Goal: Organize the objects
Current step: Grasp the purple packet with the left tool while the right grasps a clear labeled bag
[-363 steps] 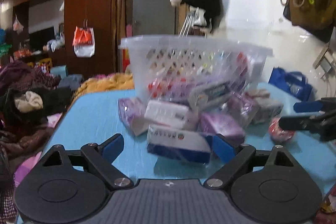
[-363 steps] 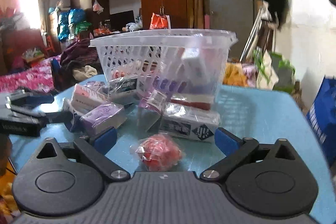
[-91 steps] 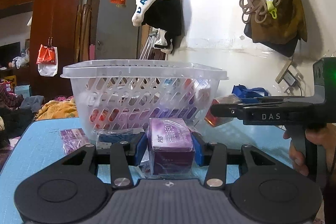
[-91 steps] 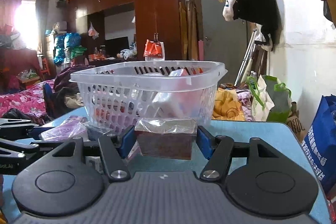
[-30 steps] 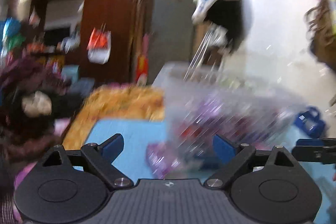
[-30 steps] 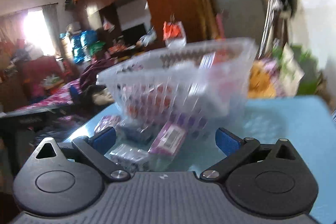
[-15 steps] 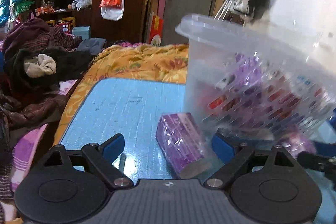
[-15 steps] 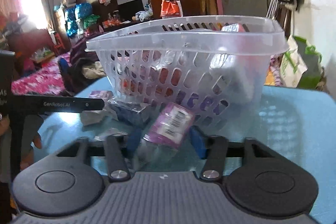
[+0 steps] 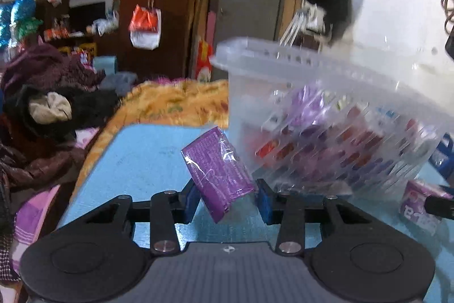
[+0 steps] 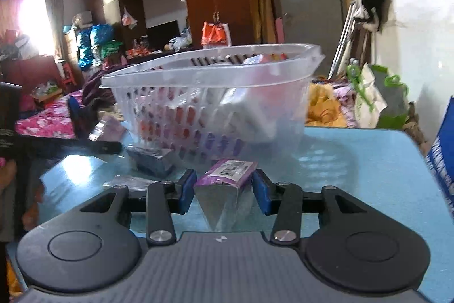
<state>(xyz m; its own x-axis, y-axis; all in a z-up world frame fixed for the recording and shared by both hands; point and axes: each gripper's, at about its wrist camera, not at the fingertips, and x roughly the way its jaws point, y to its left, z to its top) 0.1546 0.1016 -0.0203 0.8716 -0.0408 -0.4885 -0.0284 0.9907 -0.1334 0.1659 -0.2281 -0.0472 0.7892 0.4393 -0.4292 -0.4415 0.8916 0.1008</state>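
left wrist view: your left gripper is clamped on a tilted purple packet.
your right gripper pinches another purple pack low on the blue table; both sit just before the clear basket, likely ready to lift in.

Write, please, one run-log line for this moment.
left gripper: shut on purple packet | right gripper: shut on barcode packet | basket: on blue table, holds packets
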